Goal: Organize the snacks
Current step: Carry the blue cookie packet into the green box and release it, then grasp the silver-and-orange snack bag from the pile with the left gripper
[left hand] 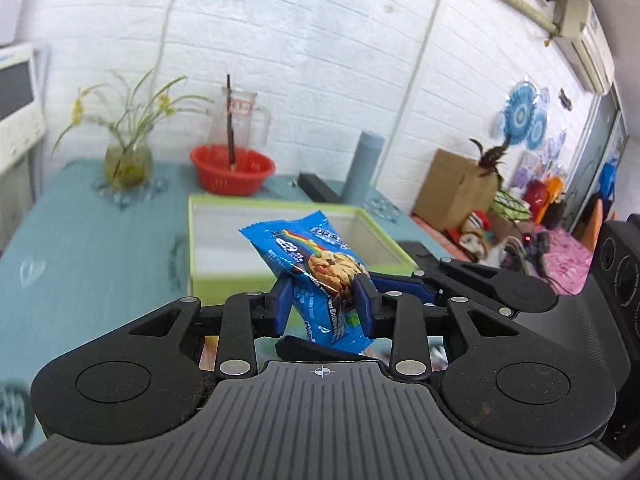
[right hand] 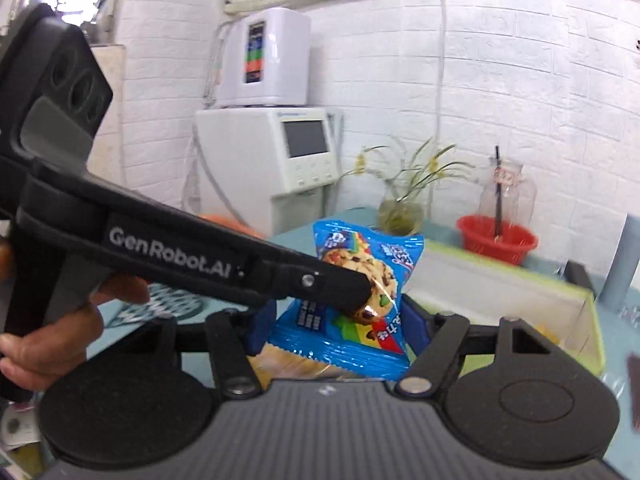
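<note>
Left wrist view: left gripper [left hand: 324, 304] clenched on blue cookie packet [left hand: 316, 264], held above the surface [left hand: 88, 240]; light, crinkly, slippery film, best pinched mid-body. Right gripper [right hand: 340, 320] grasps a second packet [right hand: 360, 280]. Beyond: green-rimmed box [left hand: 192, 248].
</note>
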A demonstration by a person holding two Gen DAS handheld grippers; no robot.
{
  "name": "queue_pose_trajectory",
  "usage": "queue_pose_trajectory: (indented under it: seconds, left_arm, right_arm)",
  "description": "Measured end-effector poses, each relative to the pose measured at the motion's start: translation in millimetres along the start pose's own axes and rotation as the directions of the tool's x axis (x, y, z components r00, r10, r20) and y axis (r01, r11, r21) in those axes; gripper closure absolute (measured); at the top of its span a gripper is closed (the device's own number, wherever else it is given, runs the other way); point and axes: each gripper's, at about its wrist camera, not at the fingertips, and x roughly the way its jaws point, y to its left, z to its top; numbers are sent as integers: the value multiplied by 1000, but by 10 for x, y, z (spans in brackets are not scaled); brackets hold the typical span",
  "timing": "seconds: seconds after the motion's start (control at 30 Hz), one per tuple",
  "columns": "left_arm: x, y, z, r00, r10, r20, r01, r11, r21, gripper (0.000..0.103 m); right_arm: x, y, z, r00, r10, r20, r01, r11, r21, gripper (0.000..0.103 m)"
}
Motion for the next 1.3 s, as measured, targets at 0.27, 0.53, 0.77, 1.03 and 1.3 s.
queue_pose_trajectory:
  seconds: [0.27,0.53,0.77,1.03,1.3]
  left_arm:
    - [1434,583,445,993,26,-113,-29,999,-21,92]
    - [1651,768,342,982,155,-110,-151,988,39,68]
    - [640,354,302,997,54,56,-54,999,-1,41]
    - [104,-163,-417,999,-44,17,45,999,-27,34]
    - [227,-320,-904,991,-32,-133,26,998,-51,37]
  right_arm:
    - [1216,-903,170,985,-3,-174,15,998,68,29]
    - [1478,-993,25,977,11,-214,4,997,71,19]
    - [138,-933,133,994,-104,9,103,991,84,11]
    - [-919,-606,-721,982,-189,-21,189,960,206,11]
    - [-985,-315,-1278,993,-84,-82,107,937,331,11]
